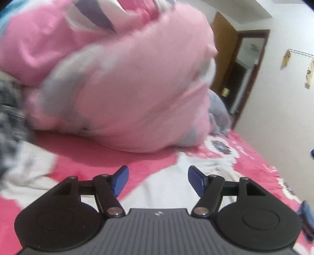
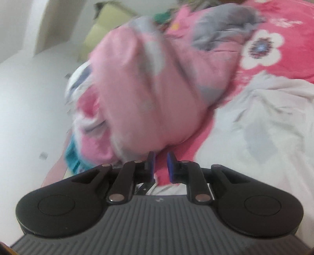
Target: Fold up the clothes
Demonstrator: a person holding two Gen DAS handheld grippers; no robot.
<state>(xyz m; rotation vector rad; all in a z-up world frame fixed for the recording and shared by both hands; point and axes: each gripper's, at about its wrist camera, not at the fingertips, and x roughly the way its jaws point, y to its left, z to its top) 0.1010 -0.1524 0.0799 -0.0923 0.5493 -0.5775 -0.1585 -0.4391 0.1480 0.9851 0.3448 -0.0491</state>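
A bulky pink garment with grey patches [image 1: 133, 94] lies bunched on the bed just ahead of my left gripper [image 1: 158, 181], which is open and empty, low over the bedspread. The same pink garment [image 2: 149, 94] fills the middle of the right wrist view, blurred. My right gripper [image 2: 161, 166] hovers just in front of its lower edge with its blue pads a narrow gap apart and nothing between them. A white garment [image 2: 265, 125] lies spread on the bed to the right of it; it also shows in the left wrist view [image 1: 176, 188].
The bed has a pink floral bedspread [image 1: 245, 157]. More pink and striped clothes [image 1: 88, 17] are piled behind the garment. A grey cloth [image 1: 217, 111] lies at the far side. A checked dark cloth [image 1: 9, 117] is at left. A brown door [image 1: 225, 49] and white wall stand beyond the bed.
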